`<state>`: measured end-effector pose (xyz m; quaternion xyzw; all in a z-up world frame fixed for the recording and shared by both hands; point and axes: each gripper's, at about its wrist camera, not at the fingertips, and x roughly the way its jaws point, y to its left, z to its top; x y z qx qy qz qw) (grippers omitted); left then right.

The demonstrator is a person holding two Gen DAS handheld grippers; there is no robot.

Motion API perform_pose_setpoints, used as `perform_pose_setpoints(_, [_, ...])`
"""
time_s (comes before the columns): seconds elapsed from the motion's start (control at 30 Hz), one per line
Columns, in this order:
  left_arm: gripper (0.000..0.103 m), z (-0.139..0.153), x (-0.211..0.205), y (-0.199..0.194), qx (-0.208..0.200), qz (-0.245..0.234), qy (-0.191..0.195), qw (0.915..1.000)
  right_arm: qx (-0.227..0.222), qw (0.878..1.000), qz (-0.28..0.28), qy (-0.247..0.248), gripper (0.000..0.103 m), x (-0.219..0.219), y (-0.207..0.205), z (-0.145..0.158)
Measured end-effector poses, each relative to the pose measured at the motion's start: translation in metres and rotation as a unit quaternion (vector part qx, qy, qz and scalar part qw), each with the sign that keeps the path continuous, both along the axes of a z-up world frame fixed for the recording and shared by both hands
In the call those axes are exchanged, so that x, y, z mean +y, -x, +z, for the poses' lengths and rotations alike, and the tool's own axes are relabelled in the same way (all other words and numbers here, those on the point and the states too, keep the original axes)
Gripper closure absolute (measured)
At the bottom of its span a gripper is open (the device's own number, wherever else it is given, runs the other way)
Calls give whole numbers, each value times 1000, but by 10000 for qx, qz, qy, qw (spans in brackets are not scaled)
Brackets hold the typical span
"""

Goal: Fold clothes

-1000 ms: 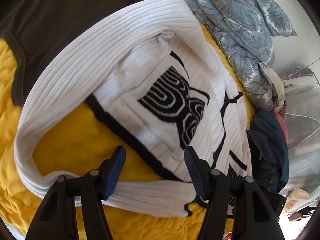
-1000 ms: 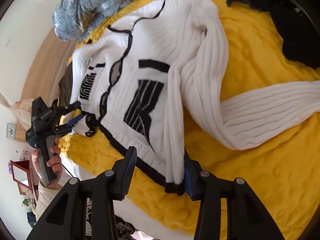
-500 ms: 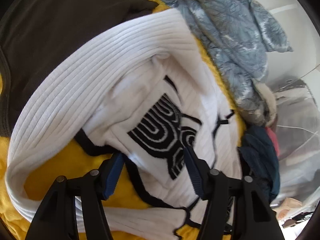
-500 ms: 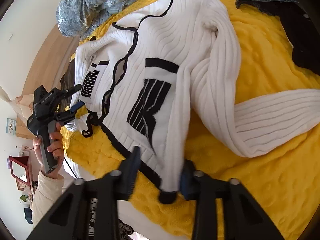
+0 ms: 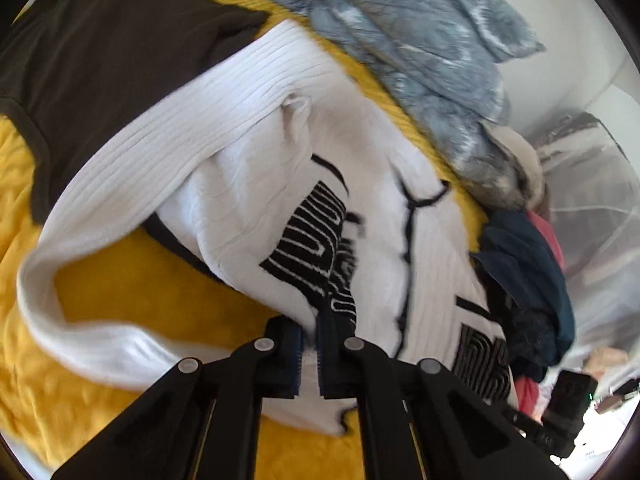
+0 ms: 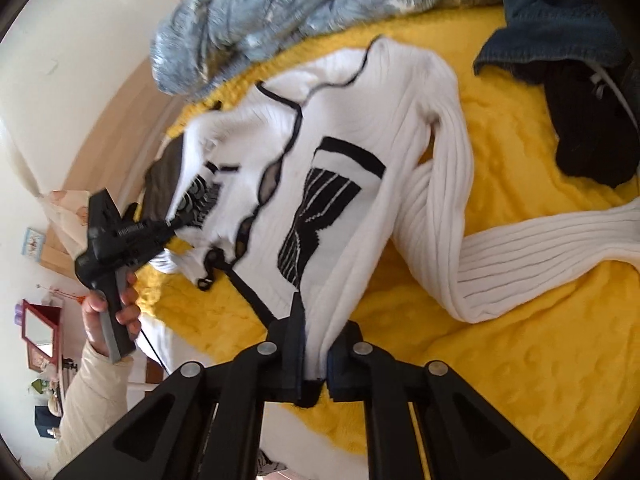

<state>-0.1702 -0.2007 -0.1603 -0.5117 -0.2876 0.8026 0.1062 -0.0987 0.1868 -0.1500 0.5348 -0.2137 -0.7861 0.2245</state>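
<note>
Sweater [image 6: 344, 168] spread on yellow cover [image 6: 520, 360], sleeves flung out. Hem pinched by right gripper [image 6: 314, 360] and left gripper [image 5: 309, 354], both clamped on knit at separate points, presumably so bottom edge can be carried over evenly.

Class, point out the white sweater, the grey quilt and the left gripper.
white sweater [image 6: 340, 152], right wrist view, chest panel.
grey quilt [image 5: 420, 40], left wrist view, crumpled middle.
left gripper [image 5: 309, 354], left wrist view, between its fingers.
</note>
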Motion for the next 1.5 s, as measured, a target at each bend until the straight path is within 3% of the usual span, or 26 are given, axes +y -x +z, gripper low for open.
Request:
perform_pose_setpoints(0.13, [98, 21, 7, -34, 171, -159, -60, 9997, 283, 9993, 73, 230, 96, 11, -14, 22])
perform_pose_setpoints(0.23, [98, 15, 17, -50, -23, -333, 42, 9994, 285, 9994, 93, 183, 96, 15, -21, 24])
perform_pose_setpoints(0.33, [91, 3, 20, -54, -403, -267, 592, 9971, 134, 9999, 83, 64, 95, 19, -24, 17])
perform_pose_setpoints(0.43, [80, 5, 6, -65, -477, -18, 587, 9971, 27, 9998, 14, -188, 90, 22, -27, 16])
perform_pose_setpoints(0.57, [58, 25, -15, -100, -69, 404, 884, 9952, -117, 9985, -78, -524, 57, 27, -31, 13])
perform_pose_setpoints(0.7, [46, 53, -52, -129, 537, 1186, 1069, 9857, -105, 9973, -250, -685, 55, 36, -39, 16])
perform_pose_setpoints(0.8, [33, 59, -83, -122, 596, 1588, 910, 9813, 107, 9973, -474, -557, 52, 47, -47, 25])
perform_pose_setpoints(0.9, [34, 47, -100, -111, 336, 1650, 542, 9842, 150, 9975, -520, -444, 51, 46, -44, 26])
perform_pose_setpoints(1.0, [34, 31, -105, -96, 44, 1640, 555, 9849, 96, 9980, -458, -432, 51, 42, -39, 23])
perform_pose_setpoints(1.2, [35, 12, -98, -66, -337, 1471, 1160, 9817, 12, 9987, -268, -422, 51, 29, -32, 17])
perform_pose_setpoints(1.27, [42, 6, -91, -58, -420, 1323, 1388, 9805, -12, 9989, -202, -433, 51, 25, -30, 16])
perform_pose_setpoints(1.33, [61, -1, -84, -52, -506, 1164, 1571, 9794, -18, 9989, -159, -437, 51, 22, -30, 16])
perform_pose_setpoints(1.4, [71, -7, -76, -47, -578, 979, 1684, 9791, -25, 9990, -138, -434, 51, 21, -29, 15])
perform_pose_setpoints(1.5, [80, -8, -66, -44, -546, 873, 2061, 9731, -39, 9990, -122, -419, 51, 20, -28, 14])
